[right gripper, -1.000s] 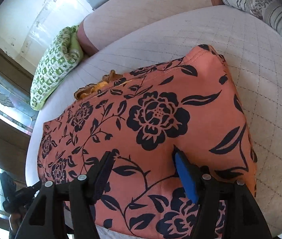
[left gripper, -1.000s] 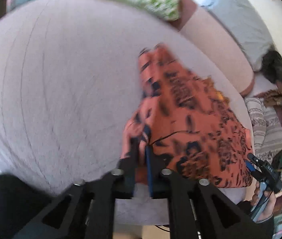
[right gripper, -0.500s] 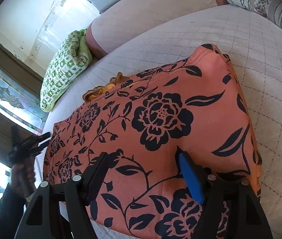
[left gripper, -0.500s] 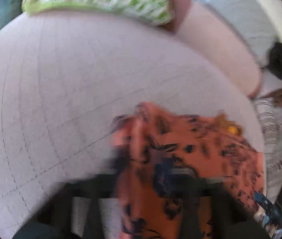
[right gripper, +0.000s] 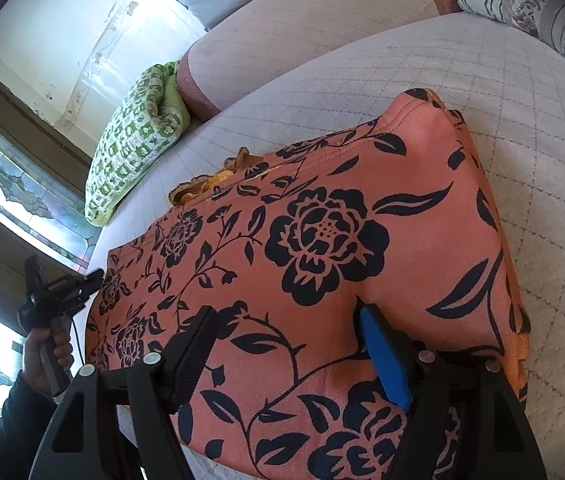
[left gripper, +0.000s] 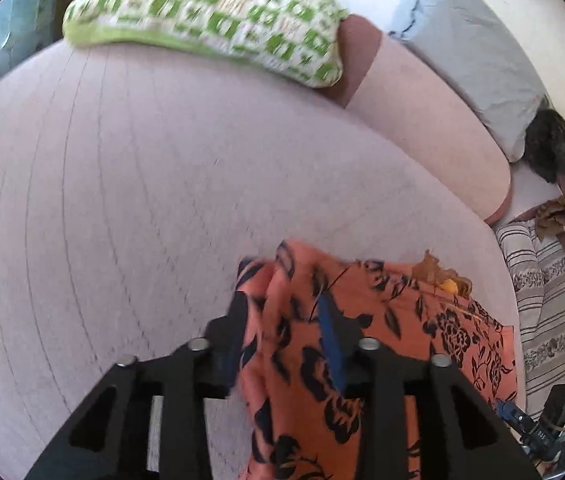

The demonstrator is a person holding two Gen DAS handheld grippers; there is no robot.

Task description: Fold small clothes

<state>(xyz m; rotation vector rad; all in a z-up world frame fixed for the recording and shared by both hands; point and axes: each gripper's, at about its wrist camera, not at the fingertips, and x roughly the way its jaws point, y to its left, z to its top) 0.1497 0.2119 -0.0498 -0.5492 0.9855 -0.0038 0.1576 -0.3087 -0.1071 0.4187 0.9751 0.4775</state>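
An orange garment with a dark floral print (right gripper: 322,248) lies spread on the pale quilted bed (right gripper: 502,80). A yellow-brown trim (right gripper: 206,184) shows at its far edge. My right gripper (right gripper: 286,324) is open and rests low over the garment's near part, its jaws wide apart. My left gripper (left gripper: 282,320) is open at the garment's left edge (left gripper: 362,340), with loose fabric bunched between its jaws. The left gripper also shows in the right wrist view (right gripper: 62,292), held in a hand at the bed's left side.
A green and white patterned cushion (left gripper: 210,12) lies at the bed's far side. A pink bolster (left gripper: 422,120) and a grey pillow (left gripper: 478,52) lie behind. A striped pillow (left gripper: 550,320) is to the right of the garment.
My left gripper was shut on the garment's left edge a second ago. It has carried it forward, opened and let go. My right gripper has stayed open in place.
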